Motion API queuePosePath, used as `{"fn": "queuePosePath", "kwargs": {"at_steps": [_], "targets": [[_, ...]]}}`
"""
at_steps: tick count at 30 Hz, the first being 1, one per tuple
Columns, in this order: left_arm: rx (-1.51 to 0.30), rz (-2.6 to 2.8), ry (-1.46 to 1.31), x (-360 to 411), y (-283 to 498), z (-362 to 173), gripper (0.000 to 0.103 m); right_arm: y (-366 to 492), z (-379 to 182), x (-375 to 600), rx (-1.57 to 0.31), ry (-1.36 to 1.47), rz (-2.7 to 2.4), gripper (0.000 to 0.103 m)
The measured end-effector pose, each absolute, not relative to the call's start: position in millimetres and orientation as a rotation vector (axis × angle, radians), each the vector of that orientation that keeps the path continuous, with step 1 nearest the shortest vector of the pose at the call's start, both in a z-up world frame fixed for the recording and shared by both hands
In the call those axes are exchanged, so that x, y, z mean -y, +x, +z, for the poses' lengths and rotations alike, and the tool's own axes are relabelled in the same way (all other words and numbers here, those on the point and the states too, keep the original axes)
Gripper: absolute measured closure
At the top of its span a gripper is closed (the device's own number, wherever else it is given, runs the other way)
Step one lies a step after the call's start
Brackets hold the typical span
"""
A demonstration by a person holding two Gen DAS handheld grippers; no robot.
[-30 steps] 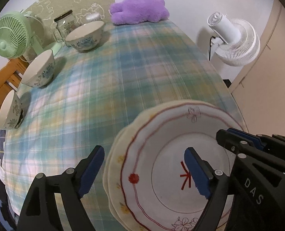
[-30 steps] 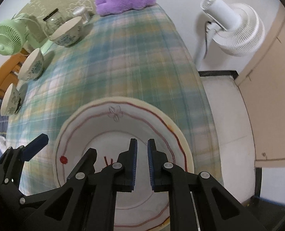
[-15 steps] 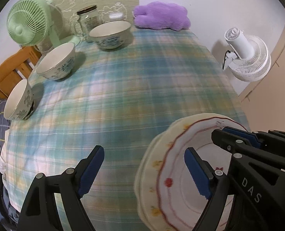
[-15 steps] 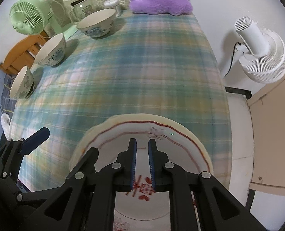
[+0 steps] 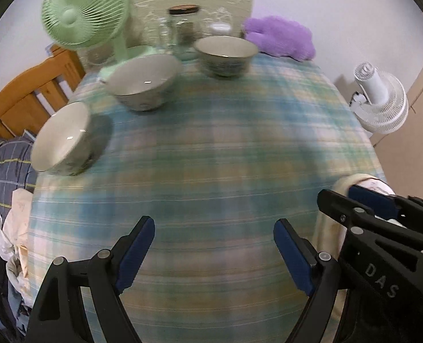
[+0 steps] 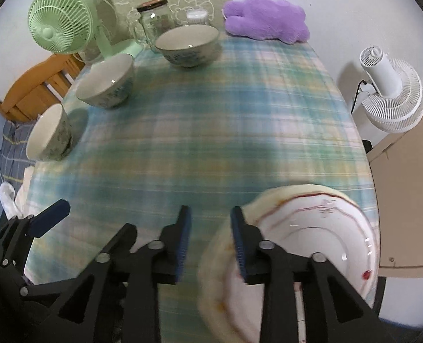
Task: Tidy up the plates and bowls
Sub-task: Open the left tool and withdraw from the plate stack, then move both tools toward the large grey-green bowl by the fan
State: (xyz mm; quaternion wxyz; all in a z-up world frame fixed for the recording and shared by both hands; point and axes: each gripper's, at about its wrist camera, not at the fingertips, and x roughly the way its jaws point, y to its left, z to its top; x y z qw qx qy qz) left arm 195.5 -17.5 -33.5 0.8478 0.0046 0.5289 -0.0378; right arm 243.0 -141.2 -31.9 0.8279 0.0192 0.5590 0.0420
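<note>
A stack of cream plates with red rims (image 6: 320,245) lies at the near right of the checked tablecloth; only its edge (image 5: 343,188) shows in the left wrist view. My right gripper (image 6: 210,240) is open, its right finger over the stack's left rim. My left gripper (image 5: 214,248) is open and empty over bare cloth, left of the plates. Three patterned bowls stand along the far left: a near one (image 5: 62,140), a middle one (image 5: 144,81) and a far one (image 5: 225,54). The same bowls show in the right wrist view: near (image 6: 49,134), middle (image 6: 107,81) and far (image 6: 188,44).
A green desk fan (image 6: 61,21), a glass jar (image 6: 154,20) and a purple plush (image 6: 265,21) stand at the table's far edge. A white floor fan (image 6: 391,85) is off the right side. A wooden chair (image 5: 25,91) is at left.
My right gripper has opened and let go of the plate, which now lies on the stack. Both grippers have swung left and up, so the plates slid to the right of each view.
</note>
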Motion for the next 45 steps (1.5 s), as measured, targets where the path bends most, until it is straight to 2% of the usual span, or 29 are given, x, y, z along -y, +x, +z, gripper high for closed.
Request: {"fn": "queuePosePath", "kwargs": {"at_steps": [1,3,5,23,33,38,41,44,45], "targets": [[-1.113,-0.079,0.005,6,197,-32,0.016,243,-31,133,-1.180,0.046,0.079,0.055],[-1.109,-0.086,-0.004,-13,199,-30,0.016,242,-28,122,-1.165,0.062,0.066,0.038],[-1.100,-0.095,-0.003,-29,200,-28,0.016,241,-25,106,-1.144,0.075,0.052,0.034],[-0.998,0.010,-0.020,-176,241,1,0.016,281,4,-36,-1.013,0.055,0.088,0.033],[-0.985,0.106,-0.013,-219,283,-14,0.018,331,-12,-89,-1.030,0.048,0.110,0.033],[-1.013,0.117,-0.041,-232,301,-34,0.028,349,-24,-108,-1.031,0.039,0.119,0.034],[-1.034,0.105,-0.042,-232,309,-47,0.034,358,-37,-115,-1.048,0.040,0.119,0.044],[-1.056,0.091,-0.028,-230,314,-58,0.048,365,-50,-119,-1.082,0.049,0.126,0.056],[-1.062,0.088,-0.029,-229,315,-61,0.056,366,-54,-120,-1.089,0.054,0.130,0.059]]}}
